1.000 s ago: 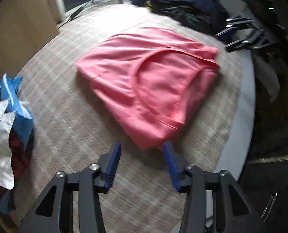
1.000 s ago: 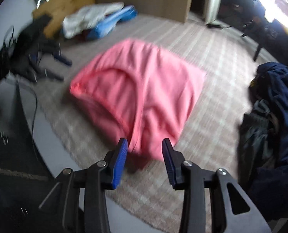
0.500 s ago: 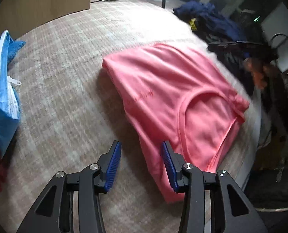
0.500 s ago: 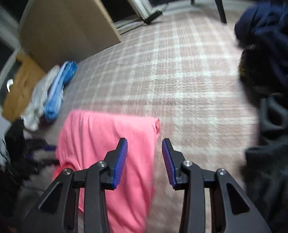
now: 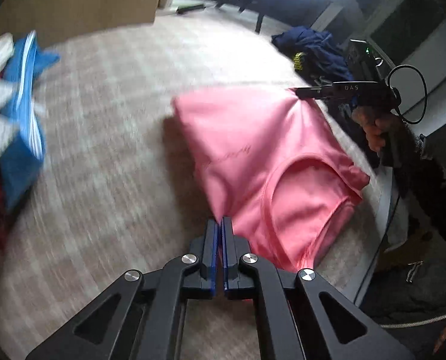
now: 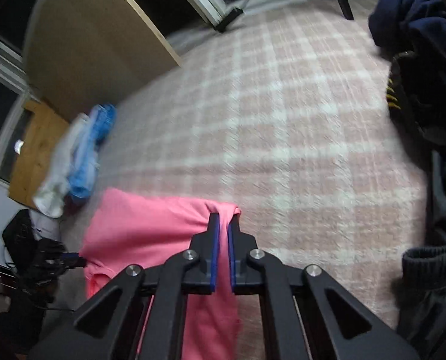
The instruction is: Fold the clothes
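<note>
Far left in the left wrist view, a blue and white garment pile (image 5: 18, 102) sits blurred at the edge of the pale checked blanket (image 5: 102, 150), with something dark red just below it. Moving across, the pink top (image 5: 262, 162) lies folded on the blanket, right of centre, its scooped neckline facing up near the blanket's right edge. The left gripper (image 5: 222, 225) has its jaws pressed together on the near corner of the pink top, the fabric pulling up into a pinched peak between the blue pads. At the top's far corner the right gripper (image 5: 301, 91) shows from the side, tips at the cloth, with a person's hand (image 5: 376, 132) wrapped around its handle. Behind it, a dark navy clothes heap (image 5: 316, 51) rests at the blanket's far right.

Over to the right wrist view: on the left, the same blue and white pile (image 6: 78, 162) lies beside a wooden board (image 6: 96, 51). The pink top (image 6: 150, 234) fills the lower left, and the right gripper (image 6: 223, 225) has its jaws narrowed onto a bunched corner of it, cloth draped over the fingertips. Open checked blanket (image 6: 283, 120) stretches beyond, and at the far right the navy heap (image 6: 415, 27) and a grey garment (image 6: 439, 240) are stacked.
</note>
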The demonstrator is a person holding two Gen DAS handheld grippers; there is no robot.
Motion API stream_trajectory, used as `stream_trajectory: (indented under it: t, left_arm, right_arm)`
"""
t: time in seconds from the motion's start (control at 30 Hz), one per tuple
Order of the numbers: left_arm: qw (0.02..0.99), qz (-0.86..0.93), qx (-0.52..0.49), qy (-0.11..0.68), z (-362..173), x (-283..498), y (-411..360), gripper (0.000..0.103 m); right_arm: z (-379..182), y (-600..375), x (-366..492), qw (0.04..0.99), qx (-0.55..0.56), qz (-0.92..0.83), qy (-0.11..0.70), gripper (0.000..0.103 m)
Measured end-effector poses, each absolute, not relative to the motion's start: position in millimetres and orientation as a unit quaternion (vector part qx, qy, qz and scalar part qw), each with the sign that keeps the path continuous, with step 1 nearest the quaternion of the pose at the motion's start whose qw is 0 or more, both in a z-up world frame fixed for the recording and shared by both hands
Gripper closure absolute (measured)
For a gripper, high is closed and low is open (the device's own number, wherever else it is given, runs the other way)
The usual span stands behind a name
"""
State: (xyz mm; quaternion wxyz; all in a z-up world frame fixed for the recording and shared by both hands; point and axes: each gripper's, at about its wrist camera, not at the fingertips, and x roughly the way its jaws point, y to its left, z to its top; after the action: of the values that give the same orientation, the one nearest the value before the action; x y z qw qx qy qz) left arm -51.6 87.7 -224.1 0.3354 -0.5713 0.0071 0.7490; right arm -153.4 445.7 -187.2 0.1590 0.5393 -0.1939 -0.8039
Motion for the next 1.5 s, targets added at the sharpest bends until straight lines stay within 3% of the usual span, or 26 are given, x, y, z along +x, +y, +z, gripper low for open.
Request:
stream_trajectory:
  t: [0.07,0.13,0.23,0.37,0.43,0.5,0.57,0.6,0.67,0.77,0.83,0.9,0.97,1.1,1.23,1.5]
  left_arm:
    - [0.322,0.754,-0.573,0.017,-220,-57,84,0.092]
    - [0.314,0.761,-0.568,-0.002,-213,-72,80,0.088]
    - [0.305,0.778,-0.549,-0.001,-203,-102,87,0.08]
    - [0.324,0.765,-0.557,-0.017,-210,-143,115,0.061]
    - [0.324,0.758,-0.566,-0.013,-218,-156,129,0.066]
    - [0.329,0.754,-0.569,-0.01,-225,-165,143,0.093]
    - [0.332,0.757,-0.562,-0.016,-224,-163,142,0.102]
    - [0.336,0.761,-0.555,-0.019,-221,-159,139,0.102]
    - [0.322,0.779,-0.538,-0.002,-218,-156,147,0.102]
    - [0.269,0.796,-0.543,0.02,-216,-158,133,0.102]
    - [0.254,0.797,-0.548,0.008,-210,-156,119,0.102]
    - [0.258,0.8,-0.541,-0.007,-198,-144,105,0.092]
    - [0.26,0.795,-0.547,-0.014,-199,-123,99,0.074]
    - [0.262,0.784,-0.562,-0.026,-204,-79,88,0.072]
    - [0.264,0.773,-0.576,-0.038,-208,-35,76,0.072]
    - [0.317,0.79,-0.525,0.0,-181,-16,114,0.072]
  right_arm:
    - [-186,440,-156,0.16,0.546,-0.801,-0.185,0.093]
    - [-182,440,-158,0.162,0.549,-0.796,-0.195,0.082]
    - [-175,441,-161,0.166,0.544,-0.799,-0.196,0.081]
    - [-178,448,-163,0.154,0.552,-0.791,-0.213,0.081]
    - [-183,456,-164,0.151,0.559,-0.781,-0.235,0.081]
    - [-188,462,-165,0.158,0.562,-0.772,-0.252,0.081]
    - [-191,464,-166,0.165,0.558,-0.768,-0.268,0.081]
    - [-193,465,-167,0.169,0.555,-0.766,-0.276,0.083]
    - [-193,464,-166,0.166,0.543,-0.775,-0.277,0.098]
    - [-188,466,-162,0.126,0.535,-0.799,-0.243,0.098]
    - [-178,468,-156,0.109,0.531,-0.809,-0.227,0.097]
    - [-163,468,-150,0.102,0.526,-0.817,-0.212,0.083]
    - [-144,460,-144,0.102,0.523,-0.829,-0.171,0.082]
    - [-108,407,-142,0.16,0.53,-0.831,-0.049,0.081]
    - [-115,352,-130,0.221,0.538,-0.812,0.042,0.075]
    - [-137,340,-87,0.245,0.547,-0.799,0.043,0.075]
